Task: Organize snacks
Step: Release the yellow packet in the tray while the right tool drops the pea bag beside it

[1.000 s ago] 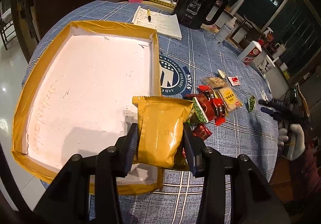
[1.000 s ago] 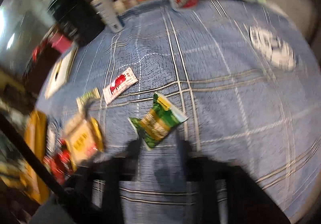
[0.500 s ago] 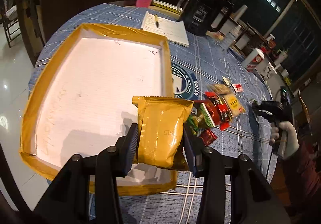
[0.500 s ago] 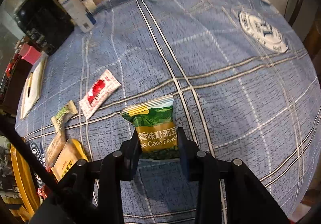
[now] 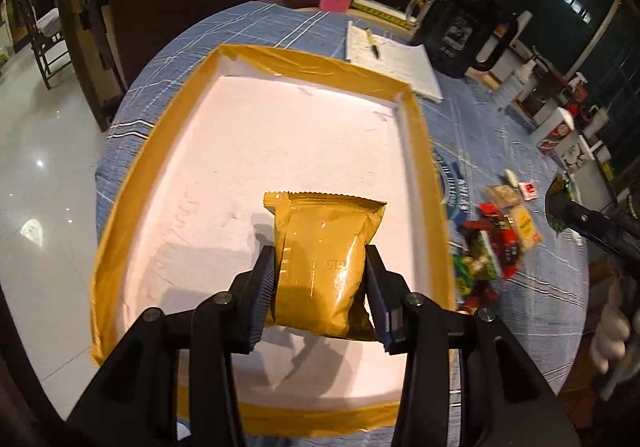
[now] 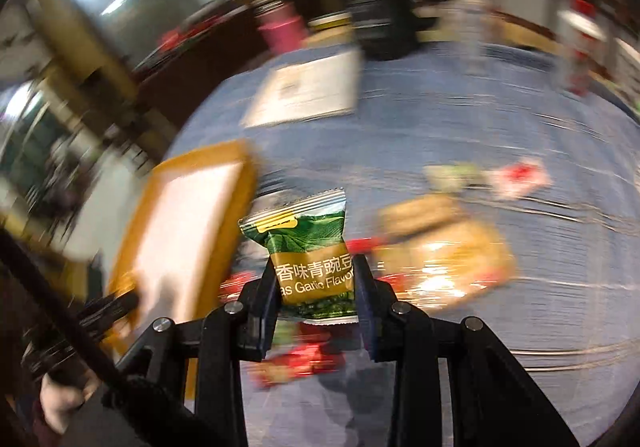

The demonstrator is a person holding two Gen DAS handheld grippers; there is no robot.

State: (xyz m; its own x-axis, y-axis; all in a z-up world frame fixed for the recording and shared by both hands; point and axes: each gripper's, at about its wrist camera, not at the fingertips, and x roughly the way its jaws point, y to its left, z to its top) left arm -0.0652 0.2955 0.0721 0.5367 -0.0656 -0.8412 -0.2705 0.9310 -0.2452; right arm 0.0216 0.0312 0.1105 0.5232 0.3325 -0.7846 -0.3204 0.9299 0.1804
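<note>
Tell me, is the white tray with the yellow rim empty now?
Empty: the tray shows only bare white floor; the gold packet is clamped in the left gripper above it.

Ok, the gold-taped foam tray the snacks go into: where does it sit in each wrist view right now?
Left wrist: the tray fills the centre and left; the left gripper holds a gold snack packet over its near end.
Right wrist: the tray is blurred at left of centre, left of the green pea packet clamped in the right gripper.
Shared landmark: the white notepad lying beyond the tray.
</note>
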